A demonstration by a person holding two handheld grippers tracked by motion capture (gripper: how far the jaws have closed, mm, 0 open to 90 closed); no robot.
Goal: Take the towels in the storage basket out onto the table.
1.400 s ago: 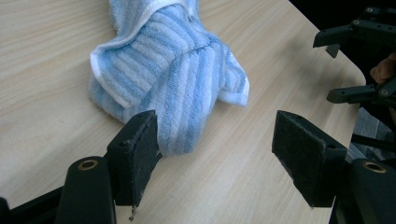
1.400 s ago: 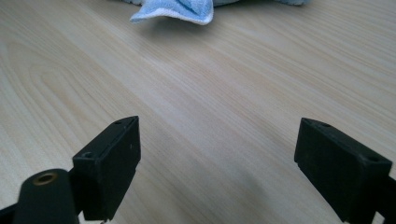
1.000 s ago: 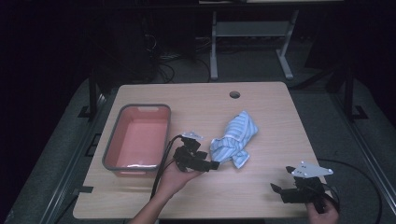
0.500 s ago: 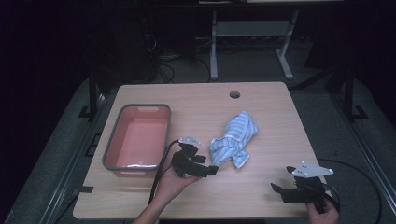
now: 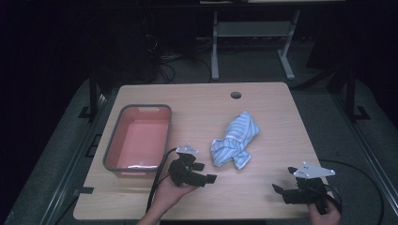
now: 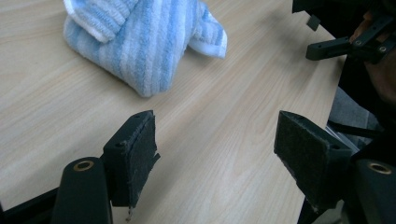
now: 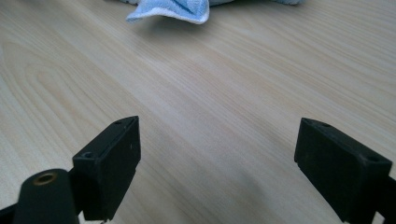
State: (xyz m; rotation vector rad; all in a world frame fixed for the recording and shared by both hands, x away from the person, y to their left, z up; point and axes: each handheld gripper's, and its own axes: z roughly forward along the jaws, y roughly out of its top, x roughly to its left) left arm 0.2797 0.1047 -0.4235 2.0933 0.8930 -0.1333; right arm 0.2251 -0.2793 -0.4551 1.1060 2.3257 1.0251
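Note:
A crumpled blue-and-white striped towel (image 5: 234, 140) lies on the wooden table (image 5: 263, 117), right of centre. My left gripper (image 5: 205, 172) hovers just left of and nearer than the towel, pointing right, open with nothing between its pads. In the left gripper view the towel (image 6: 140, 42) lies ahead of the open left gripper (image 6: 215, 154), apart from it. My right gripper (image 5: 280, 193) sits at the table's near right corner, open and empty. In the right gripper view a towel corner (image 7: 173, 11) shows far ahead of the right gripper (image 7: 217, 163).
A pink tub with a grey rim (image 5: 141, 108) stands on the left side of the table, empty inside. A cable hole (image 5: 235, 95) sits near the far edge. The right gripper (image 6: 345, 44) appears at the top right of the left gripper view.
My left gripper has drawn back toward the table's near edge, a little away from the towel. The right gripper and the towel have stayed put.

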